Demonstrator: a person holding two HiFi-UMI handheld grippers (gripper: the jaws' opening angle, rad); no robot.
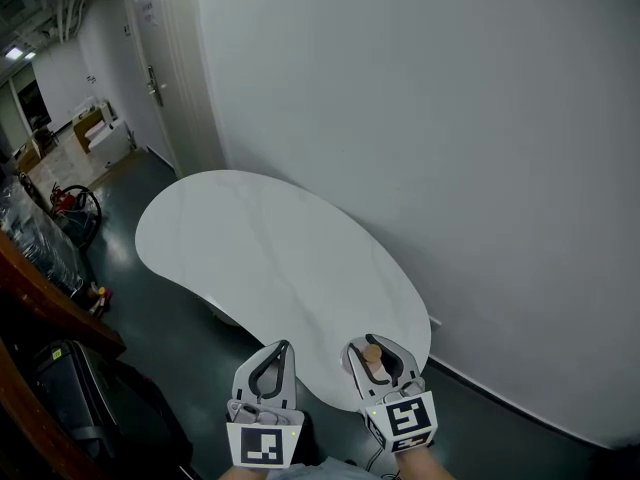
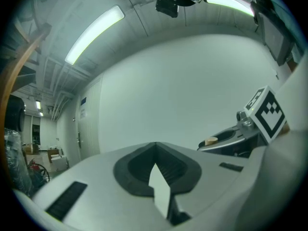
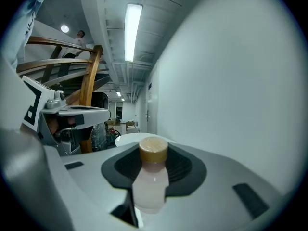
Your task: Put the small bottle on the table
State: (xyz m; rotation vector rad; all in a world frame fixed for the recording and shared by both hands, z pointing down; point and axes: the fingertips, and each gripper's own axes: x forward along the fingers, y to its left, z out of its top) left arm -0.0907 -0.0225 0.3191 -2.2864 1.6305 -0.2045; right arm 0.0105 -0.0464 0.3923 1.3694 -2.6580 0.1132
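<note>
The small bottle [image 1: 373, 360], pale pink with a tan cap, stands upright between the jaws of my right gripper [image 1: 372, 339], which is shut on its body. This gripper hangs over the near end of the white kidney-shaped table [image 1: 260, 258]. In the right gripper view the bottle [image 3: 151, 182] fills the middle, with its cap at the jaw tips. My left gripper [image 1: 282, 346] is just left of it at the table's near edge, shut, with nothing in it. In the left gripper view the jaw tips meet at the left gripper [image 2: 155, 145], and the bottle's cap [image 2: 211, 140] shows at the right.
A white wall [image 1: 420, 118] runs along the table's far side. A door [image 1: 165, 68] is at the back left. Dark floor [image 1: 170, 318] surrounds the table. A wooden rail [image 1: 50, 303], a black bag [image 1: 75, 388] and red gear [image 1: 65, 200] stand at the left.
</note>
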